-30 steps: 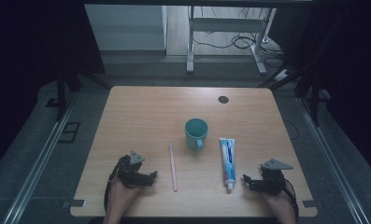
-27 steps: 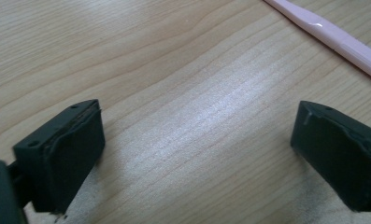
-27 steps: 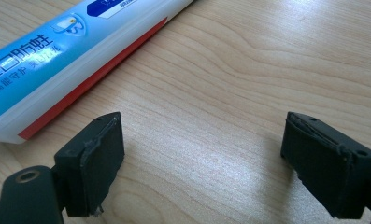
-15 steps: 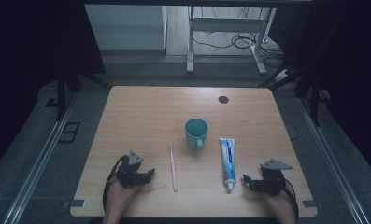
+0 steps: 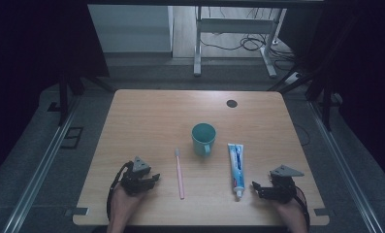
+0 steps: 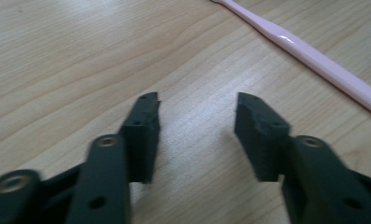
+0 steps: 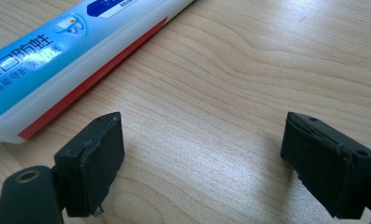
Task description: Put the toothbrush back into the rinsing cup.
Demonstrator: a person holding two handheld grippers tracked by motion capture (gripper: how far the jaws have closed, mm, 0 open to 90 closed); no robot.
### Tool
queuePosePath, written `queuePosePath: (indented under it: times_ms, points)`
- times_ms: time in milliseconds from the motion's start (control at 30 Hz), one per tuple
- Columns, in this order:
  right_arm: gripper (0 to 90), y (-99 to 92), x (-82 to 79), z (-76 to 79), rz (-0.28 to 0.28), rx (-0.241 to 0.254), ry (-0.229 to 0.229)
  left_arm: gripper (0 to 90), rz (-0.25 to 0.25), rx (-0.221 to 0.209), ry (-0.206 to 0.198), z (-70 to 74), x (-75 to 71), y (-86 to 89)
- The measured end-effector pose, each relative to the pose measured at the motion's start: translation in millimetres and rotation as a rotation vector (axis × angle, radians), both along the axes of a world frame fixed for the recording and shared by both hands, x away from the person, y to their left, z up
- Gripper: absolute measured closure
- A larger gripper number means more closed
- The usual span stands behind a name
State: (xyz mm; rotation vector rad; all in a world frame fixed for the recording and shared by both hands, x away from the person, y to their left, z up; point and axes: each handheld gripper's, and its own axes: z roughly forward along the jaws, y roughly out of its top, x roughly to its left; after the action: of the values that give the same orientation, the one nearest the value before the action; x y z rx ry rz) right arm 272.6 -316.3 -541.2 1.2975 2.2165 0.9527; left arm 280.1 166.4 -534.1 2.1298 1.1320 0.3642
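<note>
A pale wooden table [image 5: 146, 116] with straight grain lies under me in a dim room, grey floor around it and cables trailing by metal desk legs at twelve o'clock.

My left gripper [image 5: 151, 179] rests at the table's seven o'clock. Its jaws have just been closing and now stand at a middling gap over bare wood, nothing between them. Just to the right, at about one o'clock from my left jaws, lies the slim pale pink plastic toothbrush [image 5: 180, 173], flat on the wood, its head towards twelve o'clock and its glossy handle running back to six. It is apart from my fingers [image 6: 146, 126].

Past it, near the table's centre, a teal plastic mug [image 5: 203, 138] stands upright, its handle turned towards six o'clock. Beside that lies a white and blue toothpaste tube [image 5: 236, 162] with a red stripe along one edge, cap towards six; it carries white Chinese characters that I cannot read surely.

My right gripper [image 5: 256, 188] sits at five o'clock, jaws spread wide and empty, the tube's cap end just beside them. A small dark round disc [image 5: 232, 103] sits in the table near one o'clock.
</note>
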Motion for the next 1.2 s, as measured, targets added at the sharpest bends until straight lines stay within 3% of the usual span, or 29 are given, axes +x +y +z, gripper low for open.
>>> queuePosePath:
  times_ms: [233,500,667,800,1200]
  points:
    - [13.1,0.0,0.0,0.0,0.0,0.0,0.0,76.5,-0.005,-0.017,0.017,2.6,-0.4,-2.9]
    - [13.1,0.1,0.0,0.0,0.0,0.001,-0.001,89.3,-0.03,-0.025,0.017,7.2,-0.5,-5.8]
    - [13.1,0.1,0.0,0.0,0.0,0.001,-0.001,89.3,-0.041,-0.016,0.015,9.6,-0.1,-6.8]
    - [13.1,0.0,0.1,0.0,0.0,0.001,-0.001,89.3,-0.044,-0.038,0.018,13.1,0.8,-8.1]
    - [13.1,-0.1,0.1,0.0,0.001,0.0,-0.001,89.4,-0.073,-0.046,0.025,20.6,5.3,-18.8]
